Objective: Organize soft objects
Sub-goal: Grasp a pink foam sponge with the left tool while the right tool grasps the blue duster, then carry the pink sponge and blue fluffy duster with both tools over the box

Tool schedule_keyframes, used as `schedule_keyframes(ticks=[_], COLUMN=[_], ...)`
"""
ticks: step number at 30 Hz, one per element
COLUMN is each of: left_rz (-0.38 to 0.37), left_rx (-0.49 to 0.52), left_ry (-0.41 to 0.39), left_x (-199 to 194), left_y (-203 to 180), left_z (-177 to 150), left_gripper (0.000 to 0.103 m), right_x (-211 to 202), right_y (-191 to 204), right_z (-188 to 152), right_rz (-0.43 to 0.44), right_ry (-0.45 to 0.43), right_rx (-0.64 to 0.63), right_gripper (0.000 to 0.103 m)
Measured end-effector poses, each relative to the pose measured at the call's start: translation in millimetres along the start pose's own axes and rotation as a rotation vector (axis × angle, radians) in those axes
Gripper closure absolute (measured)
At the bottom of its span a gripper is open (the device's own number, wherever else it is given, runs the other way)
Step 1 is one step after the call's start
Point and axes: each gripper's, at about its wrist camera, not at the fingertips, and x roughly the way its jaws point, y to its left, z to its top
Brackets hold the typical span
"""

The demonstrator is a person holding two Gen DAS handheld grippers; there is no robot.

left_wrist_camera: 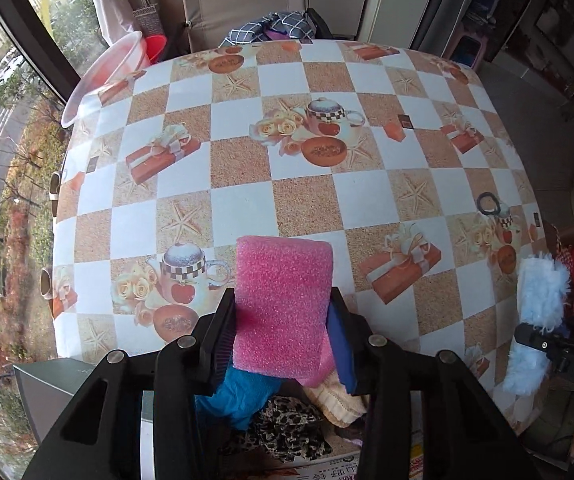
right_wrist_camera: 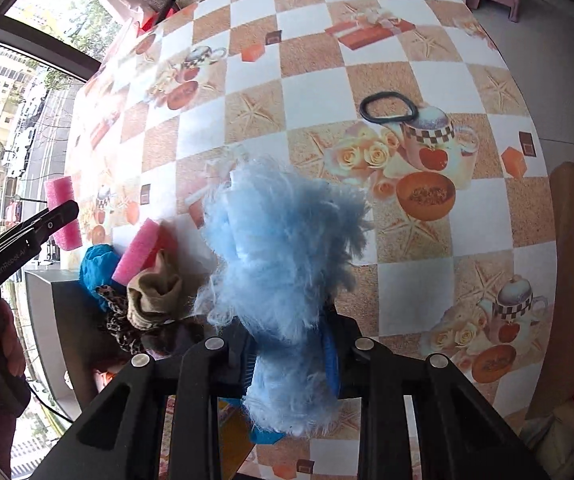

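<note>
My left gripper (left_wrist_camera: 283, 316) is shut on a pink foam sponge (left_wrist_camera: 283, 296), held upright above the table's near edge; it also shows in the right wrist view (right_wrist_camera: 61, 212). Below it lie a blue cloth (left_wrist_camera: 239, 396), a leopard-print cloth (left_wrist_camera: 287, 428), a beige cloth (left_wrist_camera: 339, 400) and a second pink sponge (right_wrist_camera: 143, 252), piled in a grey box (right_wrist_camera: 53, 300). My right gripper (right_wrist_camera: 291, 344) is shut on a fluffy light-blue cloth (right_wrist_camera: 283, 264), which also shows in the left wrist view (left_wrist_camera: 535, 316).
The round table (left_wrist_camera: 247, 160) has a checked printed cloth. A black hair band (right_wrist_camera: 387, 108) lies on it at the right. A clear plastic basin (left_wrist_camera: 103, 76) sits at the far left edge. A chair with checked fabric (left_wrist_camera: 271, 28) stands behind.
</note>
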Motion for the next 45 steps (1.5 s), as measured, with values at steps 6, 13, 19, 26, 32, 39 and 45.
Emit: schedule_keyframes(ticks=[6, 13, 19, 26, 32, 39, 45], left_rz=[0.006, 0.016, 0.007, -0.01, -0.033, -0.046, -0.046], left_rx=[-0.014, -0.032, -0.048, -0.065, -0.058, -0.039, -0.033], left_ry=[-0.047, -0.111, -0.148, -0.181, -0.191, -0.198, -0.207], left_x=[-36.3, -78.4, -107.4, -133.5, -147.4, -157.6, -165.1], left_y=[5.2, 17.6, 29.3, 40.1, 43.0, 45.4, 52.1], left_z=[-15.9, -37.2, -60.7, -89.3, -113.8, -139.3, -159.2], left_gripper=[0.057, 0.057, 0.057, 0.057, 0.057, 0.057, 0.057], right_x=[-7.6, -34.4, -54.1, -69.5, -78.6, -82.1, -81.9], right_y=[47.8, 91.9, 120.2, 143.7, 155.2, 163.1, 168.4], right_z=[2.3, -6.4, -23.9, -48.3, -70.5, -98.1, -119.2], right_rz=[0.013, 0.023, 0.021, 0.013, 0.002, -0.01, -0.012], right_ry=[-0.038, -0.08, -0.112, -0.134, -0.146, -0.148, -0.145], right_rx=[-0.052, -0.118, -0.158, -0.186, -0.193, -0.192, -0.182], right_gripper=[0.074, 0.074, 0.074, 0.074, 0.074, 0.074, 0.074])
